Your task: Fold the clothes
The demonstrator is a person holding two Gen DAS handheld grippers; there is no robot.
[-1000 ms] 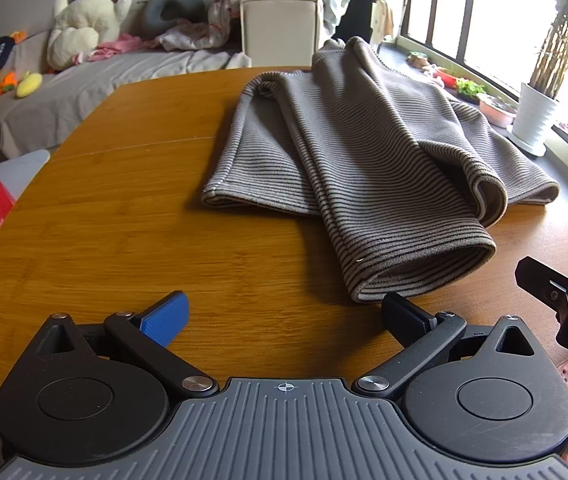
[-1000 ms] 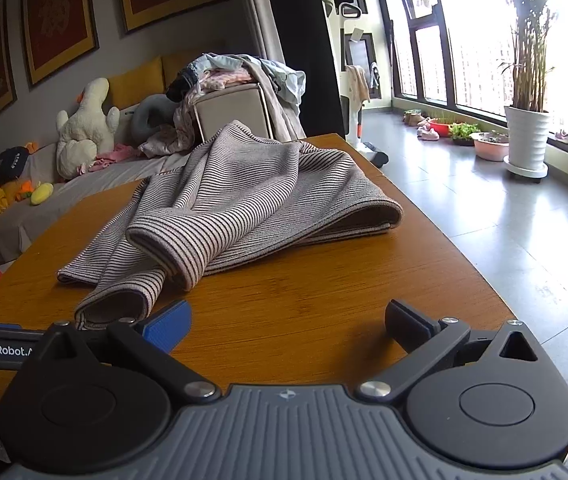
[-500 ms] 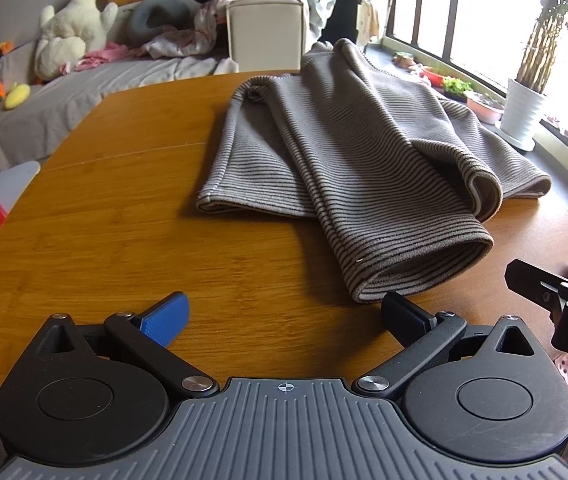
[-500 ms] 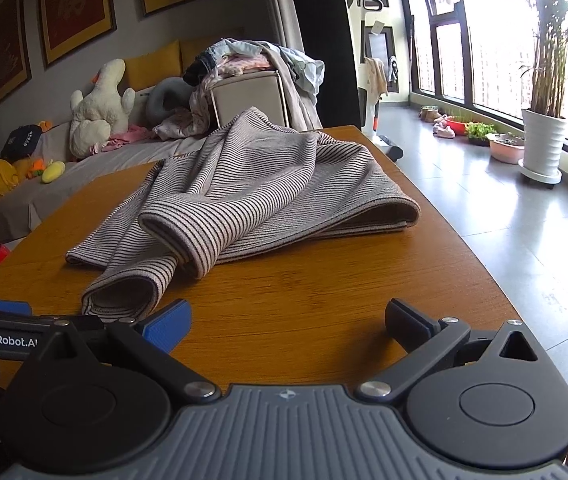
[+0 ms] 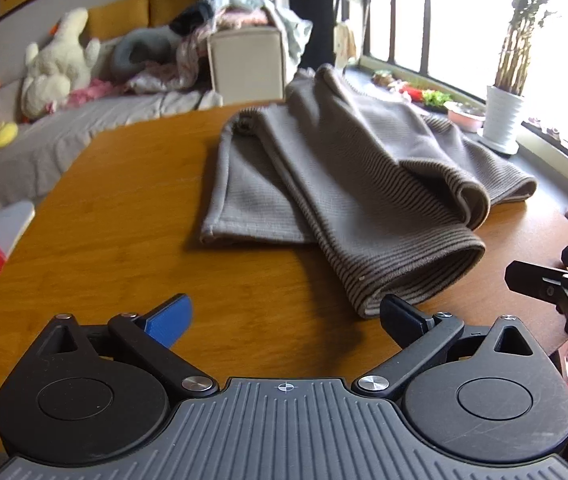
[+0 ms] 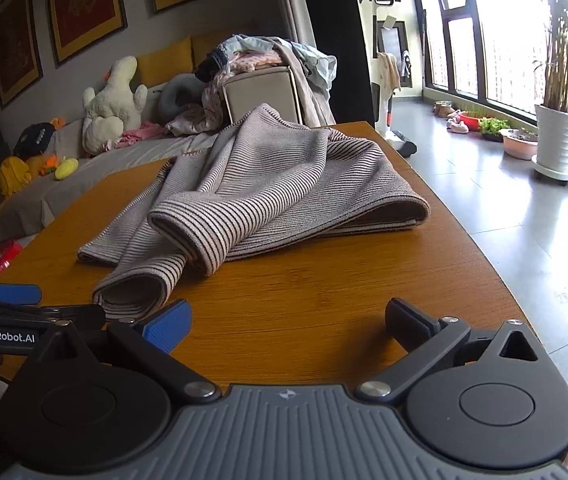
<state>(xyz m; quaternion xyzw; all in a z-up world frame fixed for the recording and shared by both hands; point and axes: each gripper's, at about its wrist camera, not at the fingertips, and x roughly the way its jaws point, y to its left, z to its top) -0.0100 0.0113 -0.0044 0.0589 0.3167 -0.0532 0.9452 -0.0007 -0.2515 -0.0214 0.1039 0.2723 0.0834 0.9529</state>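
Right now your left gripper (image 5: 284, 316) and right gripper (image 6: 287, 320) both hover with jaws spread, holding nothing, just short of the striped garment (image 5: 363, 184) lying rumpled on the desk (image 5: 124, 220).

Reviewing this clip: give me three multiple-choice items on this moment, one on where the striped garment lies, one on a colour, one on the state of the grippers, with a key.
1. Where does the striped garment lie?
A. on the wooden table
B. on the floor
C. in a basket

2. What colour is the pad on one finger of the left gripper?
A. green
B. blue
C. yellow

3. What state are the left gripper and the right gripper in?
A. both open and empty
B. both shut on the garment
C. one shut, one open

Key: 1 A, the cloth rests loosely bunched on the tabletop in both views. 2 B, the blue pad shows in the left wrist view. 3 A, each pair of fingers stands wide apart with only table between.
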